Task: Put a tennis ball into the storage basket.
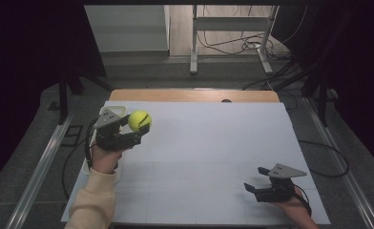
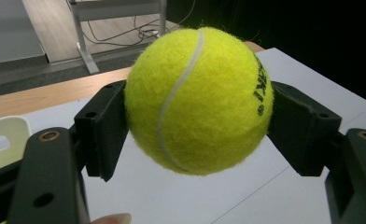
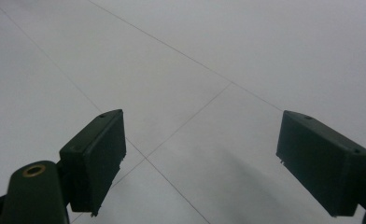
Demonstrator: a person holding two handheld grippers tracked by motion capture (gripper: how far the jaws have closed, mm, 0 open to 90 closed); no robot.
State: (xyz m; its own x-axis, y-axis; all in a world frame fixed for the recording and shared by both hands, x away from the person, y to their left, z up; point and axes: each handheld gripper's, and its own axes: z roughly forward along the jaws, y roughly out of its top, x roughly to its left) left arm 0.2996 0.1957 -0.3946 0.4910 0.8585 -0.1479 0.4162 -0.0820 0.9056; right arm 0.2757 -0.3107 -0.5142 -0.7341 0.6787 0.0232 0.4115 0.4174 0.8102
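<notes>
A yellow tennis ball [image 1: 139, 120] [image 2: 197, 99] is held above the white table cover at the left side, with my left gripper [image 1: 130, 126] [image 2: 197, 121] shut on it, one black pad pressing each side. A white seam and black lettering show on the ball in the left gripper view. My right gripper [image 1: 254, 178] [image 3: 202, 161] rests low over the white surface near the front right, jaws wide open with nothing between them.
A white tray [image 1: 114, 110] [image 2: 3, 137] sits at the table's left edge behind my left gripper. The white cover [image 1: 209, 143] leaves a wooden strip [image 1: 190, 95] along the far edge. A metal frame and cables stand on the floor beyond.
</notes>
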